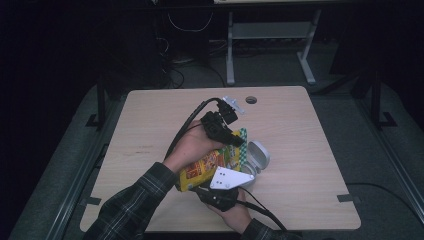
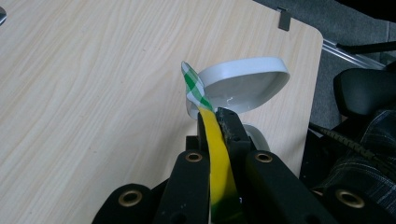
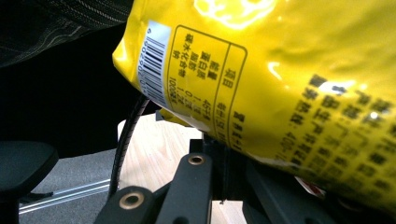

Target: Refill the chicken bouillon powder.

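A yellow snack bag (image 1: 210, 165) with a green-checked top edge is held above the wooden table (image 1: 150, 130) between both grippers. My left gripper (image 1: 238, 141) is shut on the bag's top seam; in the left gripper view its jaws (image 2: 217, 120) pinch the yellow edge (image 2: 219, 163) just below the checked corner (image 2: 194, 86). My right gripper (image 1: 200, 188) is shut on the bag's lower end, and the bag's printed back (image 3: 280, 70) lies over its jaws (image 3: 222, 154), hiding the tips. An open white container (image 1: 257, 157) with its lid (image 2: 243, 86) raised stands just beyond the bag.
A round cable hole (image 1: 251, 99) sits near the table's far edge. Metal desk legs (image 1: 230, 50) stand on the floor behind. A dark chair (image 2: 364, 88) is close to the table's edge, and cables trail from both grippers.
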Action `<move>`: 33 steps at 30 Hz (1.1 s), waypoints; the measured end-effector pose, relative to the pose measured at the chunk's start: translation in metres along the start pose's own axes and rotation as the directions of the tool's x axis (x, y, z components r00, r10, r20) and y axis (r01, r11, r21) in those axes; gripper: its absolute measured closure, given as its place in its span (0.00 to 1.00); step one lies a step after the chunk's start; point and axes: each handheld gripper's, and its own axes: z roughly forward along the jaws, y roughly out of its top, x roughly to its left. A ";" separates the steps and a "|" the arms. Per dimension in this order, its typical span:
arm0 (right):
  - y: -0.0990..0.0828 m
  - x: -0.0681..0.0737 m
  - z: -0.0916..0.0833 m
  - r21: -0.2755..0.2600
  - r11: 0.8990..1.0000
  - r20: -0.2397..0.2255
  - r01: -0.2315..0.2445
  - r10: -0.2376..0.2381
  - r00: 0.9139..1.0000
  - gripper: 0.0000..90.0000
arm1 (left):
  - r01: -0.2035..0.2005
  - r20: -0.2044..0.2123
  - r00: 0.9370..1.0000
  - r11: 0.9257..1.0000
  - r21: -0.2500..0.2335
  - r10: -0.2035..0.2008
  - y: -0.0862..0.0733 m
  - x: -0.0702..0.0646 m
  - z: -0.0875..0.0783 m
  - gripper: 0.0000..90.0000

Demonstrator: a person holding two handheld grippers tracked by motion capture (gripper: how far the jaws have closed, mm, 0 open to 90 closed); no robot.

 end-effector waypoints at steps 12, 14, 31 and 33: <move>0.001 -0.001 -0.001 -0.005 1.000 0.004 0.001 -0.001 1.000 1.00 | -0.003 -0.008 1.000 1.000 0.002 0.003 0.003 -0.001 0.000 1.00; 0.001 -0.001 -0.001 -0.003 1.000 0.006 0.001 -0.001 1.000 1.00 | -0.003 -0.011 1.000 1.000 -0.004 0.003 0.003 -0.002 0.000 1.00; 0.000 -0.002 -0.001 -0.001 1.000 0.006 0.000 0.000 1.000 1.00 | -0.007 -0.011 1.000 1.000 0.004 0.007 0.002 0.000 0.000 1.00; 0.000 -0.002 -0.001 -0.001 1.000 0.005 -0.001 0.001 1.000 1.00 | -0.007 -0.011 1.000 1.000 0.004 0.007 0.002 0.000 0.001 1.00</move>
